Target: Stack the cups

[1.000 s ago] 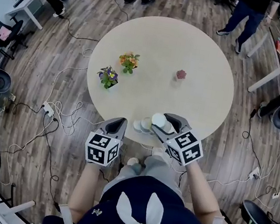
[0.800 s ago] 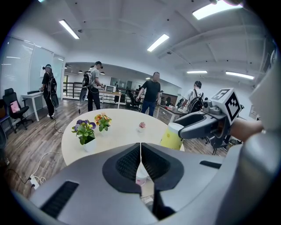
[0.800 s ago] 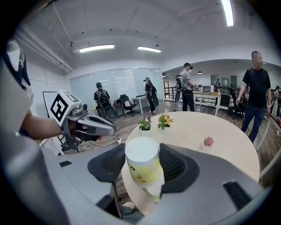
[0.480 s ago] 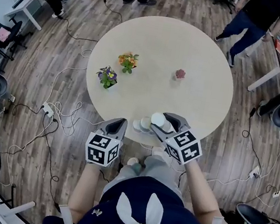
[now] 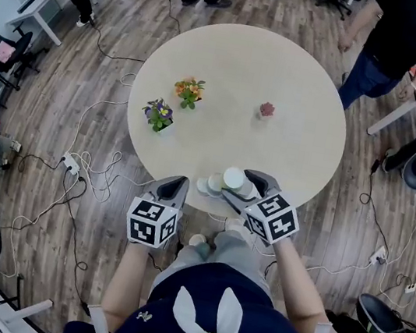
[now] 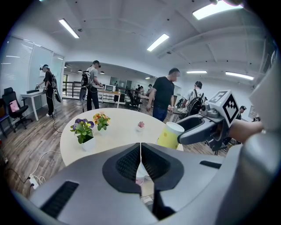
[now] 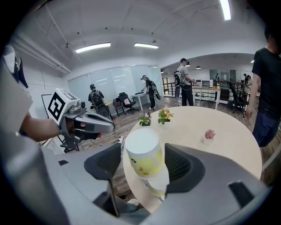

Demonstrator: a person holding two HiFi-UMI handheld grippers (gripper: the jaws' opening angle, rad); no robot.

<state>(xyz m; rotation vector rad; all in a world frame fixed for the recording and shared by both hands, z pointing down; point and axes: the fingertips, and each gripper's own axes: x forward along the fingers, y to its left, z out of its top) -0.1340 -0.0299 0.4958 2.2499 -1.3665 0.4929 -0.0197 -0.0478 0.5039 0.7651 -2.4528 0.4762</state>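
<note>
Right gripper view alone shows claw just opened, cup between, seemingly loose.

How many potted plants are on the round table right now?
3. A purple-flowered plant sits at the left of the table, an orange-flowered plant just beyond it, and a small pink plant apart to the right. None looks hidden.

Navy top with a white bow-shaped emblem — grey trousers, possibly shorts.
</note>
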